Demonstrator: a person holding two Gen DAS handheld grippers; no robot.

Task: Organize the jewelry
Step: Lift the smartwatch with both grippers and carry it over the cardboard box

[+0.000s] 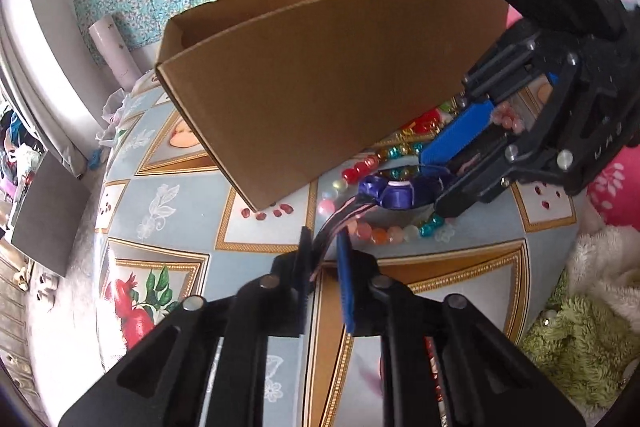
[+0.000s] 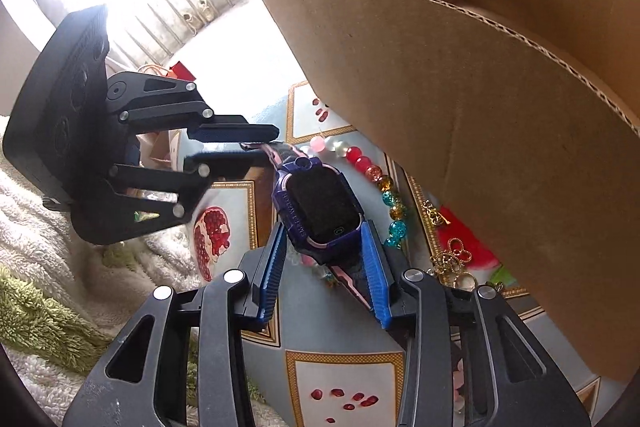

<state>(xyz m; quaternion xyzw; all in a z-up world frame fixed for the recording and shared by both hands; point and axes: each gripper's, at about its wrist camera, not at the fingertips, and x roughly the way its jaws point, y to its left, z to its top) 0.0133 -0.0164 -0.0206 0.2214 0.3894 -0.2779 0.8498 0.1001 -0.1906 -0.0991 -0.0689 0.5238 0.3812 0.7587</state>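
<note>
Left hand-held gripper point(image 1: 325, 259) pinches the strap, right hand-held gripper point(image 2: 325, 259) clamps the watch point(image 2: 316, 205); lift together, level, into the cardboard box point(image 2: 460, 147) alongside.

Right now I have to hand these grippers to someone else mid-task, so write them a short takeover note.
Left gripper: shut on the strap of the purple smartwatch.
Right gripper: pads against the watch body, one on each side.
The watch is held between both grippers, above the patterned tablecloth.
Bead bracelets and gold chain pieces lie on the cloth beside the cardboard box.
Done: watch gripped.
Left: set the watch in the box, presumably, then the beads and chains. The box's inside is barely visible.
</note>
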